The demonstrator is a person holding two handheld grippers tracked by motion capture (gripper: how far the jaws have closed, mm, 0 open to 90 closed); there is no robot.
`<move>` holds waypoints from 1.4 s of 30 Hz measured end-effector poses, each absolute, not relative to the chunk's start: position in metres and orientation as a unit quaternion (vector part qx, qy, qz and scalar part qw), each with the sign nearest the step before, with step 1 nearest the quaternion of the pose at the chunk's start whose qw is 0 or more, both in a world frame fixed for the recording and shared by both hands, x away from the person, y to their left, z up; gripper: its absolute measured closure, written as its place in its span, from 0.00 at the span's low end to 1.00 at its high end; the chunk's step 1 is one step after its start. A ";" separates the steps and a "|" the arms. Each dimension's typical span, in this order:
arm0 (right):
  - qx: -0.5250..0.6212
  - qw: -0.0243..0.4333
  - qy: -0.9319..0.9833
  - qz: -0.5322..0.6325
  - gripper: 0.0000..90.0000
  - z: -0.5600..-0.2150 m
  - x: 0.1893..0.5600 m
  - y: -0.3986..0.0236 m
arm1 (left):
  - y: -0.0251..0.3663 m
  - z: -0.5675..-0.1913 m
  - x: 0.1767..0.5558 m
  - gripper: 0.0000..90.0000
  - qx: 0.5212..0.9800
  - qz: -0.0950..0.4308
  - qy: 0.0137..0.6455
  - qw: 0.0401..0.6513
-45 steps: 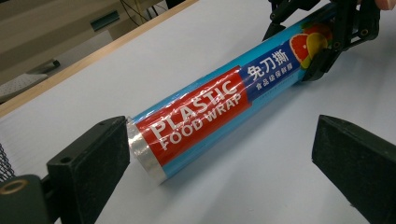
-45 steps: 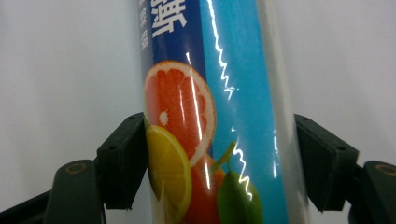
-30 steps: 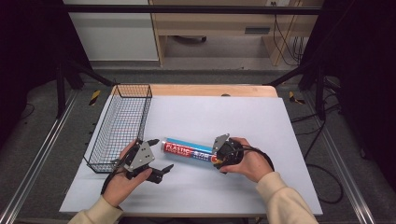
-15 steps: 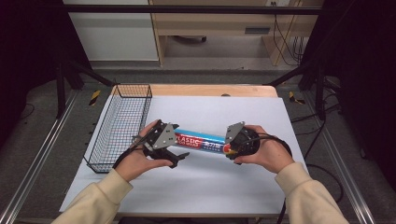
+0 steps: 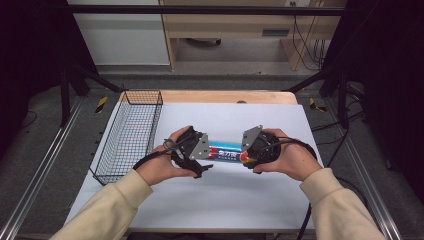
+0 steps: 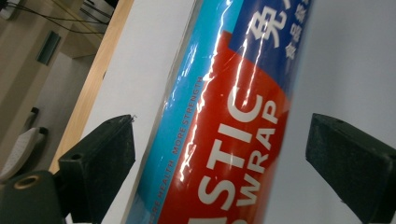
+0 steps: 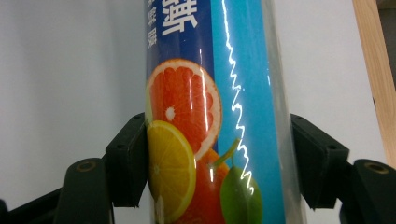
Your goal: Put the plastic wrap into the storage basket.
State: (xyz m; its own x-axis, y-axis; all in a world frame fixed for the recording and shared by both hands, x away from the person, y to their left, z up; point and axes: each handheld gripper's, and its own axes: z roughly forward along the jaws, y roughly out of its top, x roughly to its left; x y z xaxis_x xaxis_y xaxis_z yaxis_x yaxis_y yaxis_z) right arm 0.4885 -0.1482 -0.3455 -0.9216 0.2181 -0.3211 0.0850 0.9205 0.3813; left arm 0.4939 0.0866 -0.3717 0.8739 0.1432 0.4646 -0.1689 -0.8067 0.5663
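Roll (image 5: 226, 152) between both tongs

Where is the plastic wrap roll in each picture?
High view: the roll lies level at centre, between the two hands.
Left gripper view: it runs slanting up the middle, between open jaws.
Right gripper view: it stands upright at centre, clamped.
Shared landmark: the table's wooden edge.

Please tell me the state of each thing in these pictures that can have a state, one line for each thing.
Plastic wrap roll: lifted level above the table, one end gripped.
Right gripper: shut on the roll's fruit-printed end.
Left gripper: jaws have just been closing around the roll's other end, pads not touching it.
Wire basket: upright on the table, looks empty.
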 end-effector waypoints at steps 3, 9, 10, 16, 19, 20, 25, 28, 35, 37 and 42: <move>0.077 0.183 0.964 0.178 0.34 -0.343 0.488 -0.146 | 0.084 -0.370 0.495 0.11 0.919 0.249 -0.010 0.306; 0.072 0.182 0.964 0.180 0.34 -0.340 0.488 -0.143 | 0.079 -0.368 0.498 0.16 0.926 0.242 -0.019 0.291; 0.070 0.183 0.964 0.181 0.34 -0.339 0.487 -0.141 | 0.078 -0.368 0.498 0.17 0.927 0.240 -0.020 0.288; 0.059 0.182 0.965 0.181 0.34 -0.335 0.484 -0.136 | 0.075 -0.370 0.498 0.24 0.933 0.240 -0.025 0.267; 0.057 0.182 0.965 0.181 0.35 -0.335 0.484 -0.134 | 0.075 -0.370 0.499 0.28 0.934 0.237 -0.019 0.266; 0.056 0.182 0.965 0.180 0.35 -0.335 0.484 -0.134 | 0.075 -0.371 0.499 0.28 0.935 0.235 -0.018 0.263; 0.054 0.182 0.965 0.180 0.34 -0.336 0.484 -0.133 | 0.076 -0.370 0.498 0.29 0.935 0.239 -0.017 0.262; 0.055 0.179 0.965 0.183 0.34 -0.337 0.485 -0.134 | 0.076 -0.371 0.495 0.30 0.934 0.240 -0.013 0.264; 0.050 0.181 0.965 0.182 0.34 -0.344 0.483 -0.132 | 0.078 -0.376 0.490 0.30 0.933 0.244 -0.013 0.263; 0.048 0.181 0.965 0.183 0.34 -0.346 0.482 -0.132 | 0.078 -0.377 0.489 0.30 0.932 0.248 -0.011 0.264; 0.038 0.208 0.963 0.165 0.16 -0.349 0.482 -0.132 | 0.078 -0.377 0.487 0.30 0.931 0.251 -0.009 0.264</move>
